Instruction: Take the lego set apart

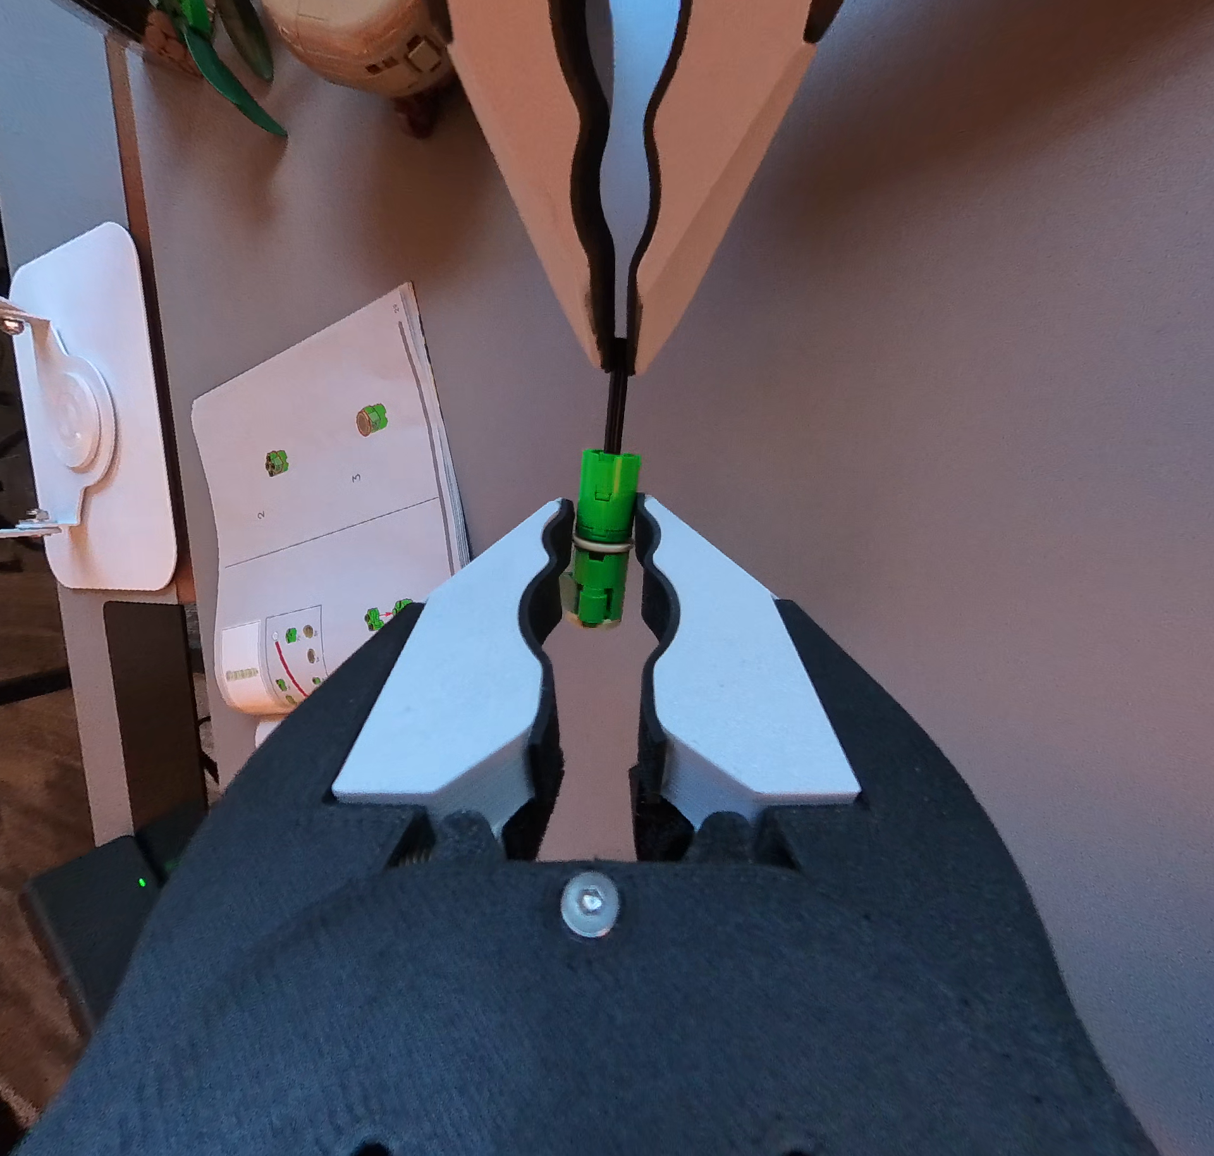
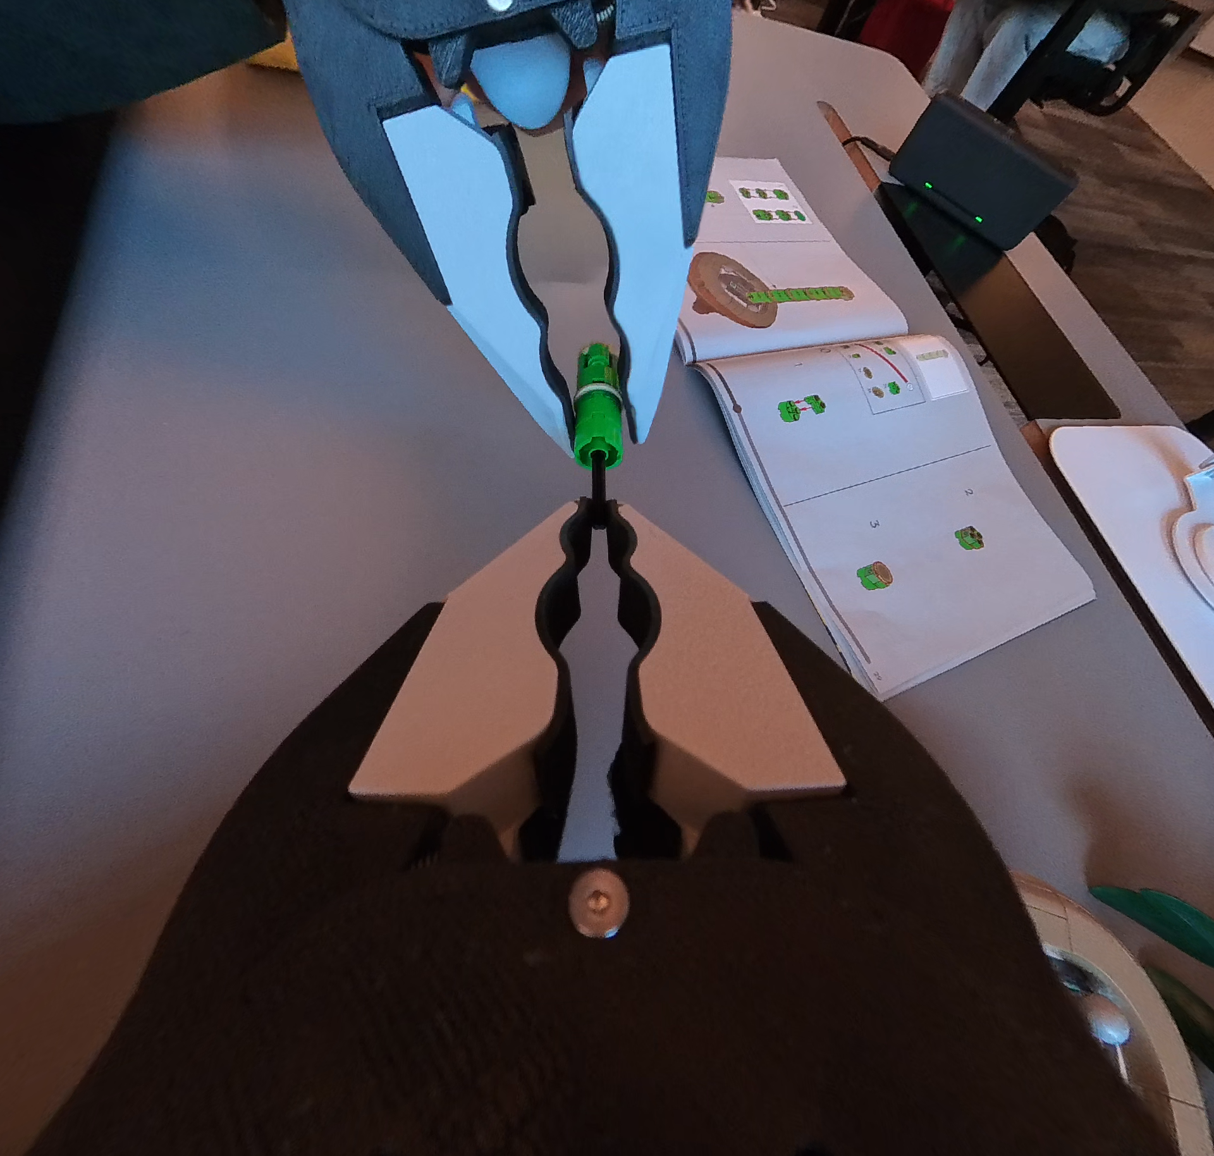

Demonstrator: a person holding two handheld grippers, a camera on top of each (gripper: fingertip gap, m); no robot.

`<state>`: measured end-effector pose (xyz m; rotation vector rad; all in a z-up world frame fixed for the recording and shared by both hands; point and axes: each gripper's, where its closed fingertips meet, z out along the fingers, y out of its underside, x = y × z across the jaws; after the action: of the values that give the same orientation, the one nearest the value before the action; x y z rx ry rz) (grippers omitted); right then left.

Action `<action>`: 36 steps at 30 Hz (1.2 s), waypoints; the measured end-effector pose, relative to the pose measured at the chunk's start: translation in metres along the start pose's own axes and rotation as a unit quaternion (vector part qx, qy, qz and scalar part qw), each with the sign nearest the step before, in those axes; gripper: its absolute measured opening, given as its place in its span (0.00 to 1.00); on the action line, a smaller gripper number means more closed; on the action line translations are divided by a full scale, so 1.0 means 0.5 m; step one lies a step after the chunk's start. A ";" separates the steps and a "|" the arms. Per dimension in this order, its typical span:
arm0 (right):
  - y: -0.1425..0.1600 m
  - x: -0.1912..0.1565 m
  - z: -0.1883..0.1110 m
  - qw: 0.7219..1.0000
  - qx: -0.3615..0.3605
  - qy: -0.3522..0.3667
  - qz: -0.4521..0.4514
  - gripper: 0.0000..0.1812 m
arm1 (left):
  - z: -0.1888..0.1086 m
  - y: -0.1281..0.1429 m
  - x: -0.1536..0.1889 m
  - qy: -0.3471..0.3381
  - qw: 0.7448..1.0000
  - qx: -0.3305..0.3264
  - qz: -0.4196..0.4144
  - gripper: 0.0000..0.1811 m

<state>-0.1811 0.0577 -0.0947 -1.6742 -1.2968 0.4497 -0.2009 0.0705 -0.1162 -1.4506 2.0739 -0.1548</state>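
A short stack of green lego round pieces [image 1: 607,474] with a tan ring around its middle is held above the grey table [image 1: 952,402]. My left gripper [image 1: 603,520] is shut on the stack near its middle. A thin black axle [image 1: 617,411] sticks out of the stack's far end. My right gripper [image 1: 617,362] points toward the left one and is shut on the axle's free end. In the right wrist view, my right gripper [image 2: 598,512] pinches the axle [image 2: 596,484], and the left gripper [image 2: 601,431] holds the green stack [image 2: 596,415] just beyond it.
An open instruction booklet [image 2: 887,500] lies on the table [image 2: 263,402], also showing in the left wrist view [image 1: 328,500]. A white pad [image 1: 92,402] lies past it. A tan lego pot [image 1: 348,14] with green leaves [image 1: 223,66] stands nearby. A black box [image 2: 979,172] with green lights sits off the table edge. The tips of both grippers are at nearly the same place. Both grippers' tips are roughly 15 cm from the tan lego pot [image 1: 348,14].
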 end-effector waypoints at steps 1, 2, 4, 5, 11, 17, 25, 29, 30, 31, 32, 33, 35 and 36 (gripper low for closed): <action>-0.002 0.000 -0.001 1.000 0.003 -0.001 0.002 0.01 | 0.000 0.000 0.000 -0.001 1.000 -0.001 0.003 0.09; -0.004 0.001 -0.002 1.000 0.007 -0.001 0.004 0.01 | 0.000 0.000 0.000 -0.001 1.000 -0.002 0.005 0.09; -0.015 0.001 -0.008 1.000 0.027 -0.004 0.013 0.01 | -0.002 -0.002 0.000 -0.001 1.000 -0.001 0.007 0.09; -0.029 0.003 -0.013 0.998 0.051 -0.008 0.028 0.02 | -0.004 -0.005 -0.003 -0.006 1.000 0.000 0.008 0.09; -0.079 0.025 -0.032 0.945 0.167 -0.092 0.266 0.22 | -0.017 -0.025 -0.010 -0.032 0.999 -0.005 0.028 0.08; -0.037 0.014 0.014 0.937 0.095 -0.091 0.324 0.21 | -0.002 -0.016 -0.005 -0.036 0.997 -0.048 0.041 0.08; -0.013 -0.003 0.033 0.928 0.057 -0.113 0.351 0.08 | 0.006 -0.015 -0.001 -0.035 0.996 -0.064 0.046 0.08; -0.015 -0.002 0.032 0.919 0.065 -0.122 0.370 0.08 | 0.004 -0.019 -0.002 -0.039 0.996 -0.064 0.047 0.08; -0.015 -0.002 0.032 0.918 0.063 -0.123 0.371 0.08 | 0.004 -0.019 -0.002 -0.040 0.996 -0.065 0.048 0.08; -0.014 -0.001 0.031 0.918 0.059 -0.122 0.373 0.08 | 0.005 -0.020 -0.003 -0.041 0.996 -0.064 0.048 0.08; -0.013 -0.001 0.028 0.918 0.053 -0.123 0.374 0.08 | 0.005 -0.022 -0.003 -0.041 0.996 -0.062 0.047 0.08; -0.013 0.000 0.025 0.917 0.047 -0.125 0.376 0.08 | 0.006 -0.026 -0.004 -0.042 0.997 -0.056 0.044 0.08; -0.014 0.004 0.016 0.909 0.048 -0.137 0.391 0.08 | 0.003 -0.035 -0.007 -0.044 0.998 -0.038 0.038 0.09; -0.016 0.002 0.010 0.900 0.050 -0.151 0.406 0.08 | 0.001 -0.040 -0.006 -0.039 0.998 -0.027 0.032 0.09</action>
<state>-0.1890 0.0609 -0.0904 -2.0631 -0.6915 1.2872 -0.1836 0.0651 -0.1070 -1.3970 2.0726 -0.0164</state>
